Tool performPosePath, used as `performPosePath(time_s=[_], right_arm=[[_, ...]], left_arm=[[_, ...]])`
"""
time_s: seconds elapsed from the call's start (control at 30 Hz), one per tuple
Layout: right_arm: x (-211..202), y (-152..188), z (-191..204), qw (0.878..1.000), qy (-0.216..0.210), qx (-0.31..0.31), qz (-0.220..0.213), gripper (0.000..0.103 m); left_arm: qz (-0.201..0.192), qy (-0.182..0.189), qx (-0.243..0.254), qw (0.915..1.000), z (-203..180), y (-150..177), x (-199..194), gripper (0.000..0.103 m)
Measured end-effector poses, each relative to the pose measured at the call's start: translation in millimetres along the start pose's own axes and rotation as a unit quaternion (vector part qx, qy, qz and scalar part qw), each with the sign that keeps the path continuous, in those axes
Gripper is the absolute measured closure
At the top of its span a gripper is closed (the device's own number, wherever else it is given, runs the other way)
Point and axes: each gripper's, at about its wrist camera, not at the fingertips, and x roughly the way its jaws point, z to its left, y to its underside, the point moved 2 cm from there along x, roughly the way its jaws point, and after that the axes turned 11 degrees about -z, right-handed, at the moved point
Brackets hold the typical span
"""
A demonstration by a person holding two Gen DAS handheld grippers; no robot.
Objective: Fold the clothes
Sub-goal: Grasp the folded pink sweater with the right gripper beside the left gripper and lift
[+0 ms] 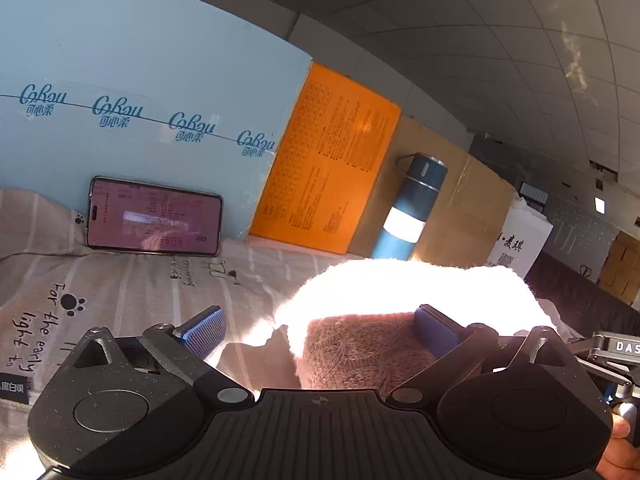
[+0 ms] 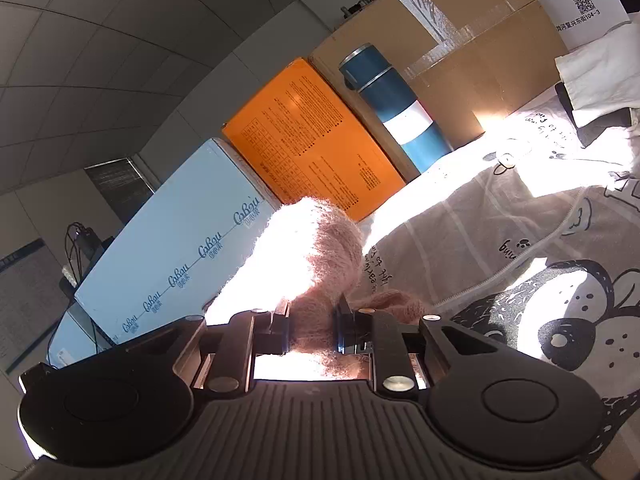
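Left gripper (image 1: pixel 316 332): its two blue pads are held wide apart. Nothing is pinched between them. One pad is seen touching the fuzzy cloth on its right side.

Right gripper (image 2: pixel 311 326): its two fingers are pressed close on the fuzzy cloth. The cloth is squeezed tight between them.

Pink fuzzy garment (image 2: pixel 316 248): it is bunched into a lump. In the right wrist view it is lifted a little above the bed cover, and a small part is seen hanging down beside the fingers. In the left wrist view (image 1: pixel 360 352) it is seen right in front of the open pads. Its top is washed out white by bright sun.

Bed cover (image 1: pixel 132 288): grey stripes, paw prints and words are printed on it. It is spread under everything.

Phone (image 1: pixel 154 218): it is leaned on its long side against the light blue box (image 1: pixel 140 60). Its screen is lit.

Orange box (image 1: pixel 328 160): it is stood just beside the blue box.

Blue bottle (image 1: pixel 412 208): it is stood between the orange box and a brown cardboard box (image 2: pixel 460 52).

Hand (image 1: pixel 620 452): only a bit is seen at the right edge.
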Motion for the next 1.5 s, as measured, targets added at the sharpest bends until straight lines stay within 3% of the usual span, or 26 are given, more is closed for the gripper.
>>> performPosePath(time_s=[0.13, 0.37, 0.5, 0.7, 0.87, 1.07, 1.27, 1.33, 1.5], right_arm=[[7, 6, -2, 0.999, 0.037, -0.028, 0.009, 0.083], [11, 9, -9, 0.994, 0.097, -0.054, -0.009, 0.042], [17, 11, -13, 0.993, 0.108, -0.051, 0.005, 0.027], [27, 13, -22, 0.99, 0.134, -0.034, 0.039, 0.014], [29, 12, -23, 0.99, 0.129, -0.028, 0.047, 0.013], [32, 13, -20, 0.994, 0.055, 0.004, 0.091, 0.012], [33, 16, -16, 0.994, 0.047, 0.0, 0.096, 0.013], [32, 16, -16, 0.995, 0.038, 0.008, 0.094, 0.018], [28, 13, -17, 0.997, 0.022, 0.024, 0.07, 0.046]], left_arm=[[0.032, -0.022, 0.026, 0.9989, -4, 10, 19, 0.001], [0.038, 0.008, -0.002, 0.9993, -5, 13, 19, 0.001], [0.038, 0.029, -0.019, 0.9987, -7, 14, 16, 0.001], [0.073, 0.013, -0.033, 0.9967, -1, 22, 28, 0.0], [0.087, 0.018, -0.059, 0.9943, 6, 27, 30, 0.0], [0.105, 0.062, -0.1, 0.9875, 5, 32, 31, 0.0], [0.11, 0.081, -0.092, 0.9863, -2, 36, 33, 0.0], [0.107, 0.085, -0.101, 0.9855, 0, 36, 32, 0.0], [0.087, 0.096, -0.101, 0.9864, -1, 33, 28, 0.003]])
